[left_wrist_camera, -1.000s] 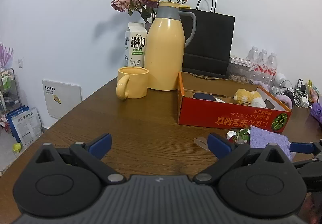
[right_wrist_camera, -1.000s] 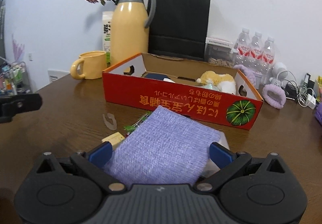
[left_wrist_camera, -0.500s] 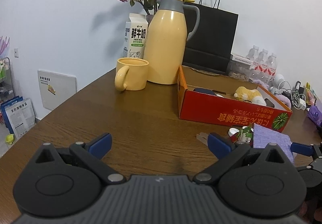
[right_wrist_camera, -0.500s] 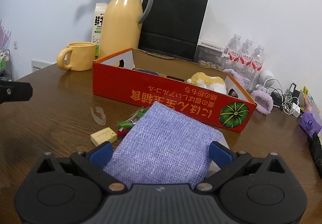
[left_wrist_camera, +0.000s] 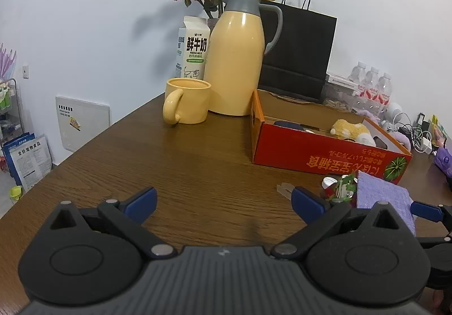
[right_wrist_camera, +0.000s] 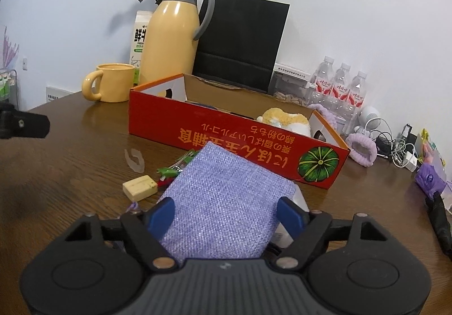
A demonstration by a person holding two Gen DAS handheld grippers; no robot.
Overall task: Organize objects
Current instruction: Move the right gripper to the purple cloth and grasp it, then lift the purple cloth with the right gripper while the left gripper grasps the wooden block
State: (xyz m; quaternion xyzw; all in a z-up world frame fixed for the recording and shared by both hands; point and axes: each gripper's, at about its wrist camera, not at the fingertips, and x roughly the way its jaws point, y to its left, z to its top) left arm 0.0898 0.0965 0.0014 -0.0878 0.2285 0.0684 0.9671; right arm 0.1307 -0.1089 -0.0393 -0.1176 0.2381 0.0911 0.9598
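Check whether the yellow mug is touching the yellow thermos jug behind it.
Cannot tell. In the left wrist view the yellow mug overlaps the yellow thermos jug, so no gap or contact shows. The right wrist view overlaps them too.

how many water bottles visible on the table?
3. The water bottles stand in a row at the table's far right, by the wall: left one, middle, right. More could be hidden behind them or behind the red box.

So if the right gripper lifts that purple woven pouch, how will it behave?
The purple woven pouch looks like soft fabric, so it will probably sag and fold. The coarse weave should resist slipping. It lies between the right gripper, whose jaws have just been closing, and it may bunch.
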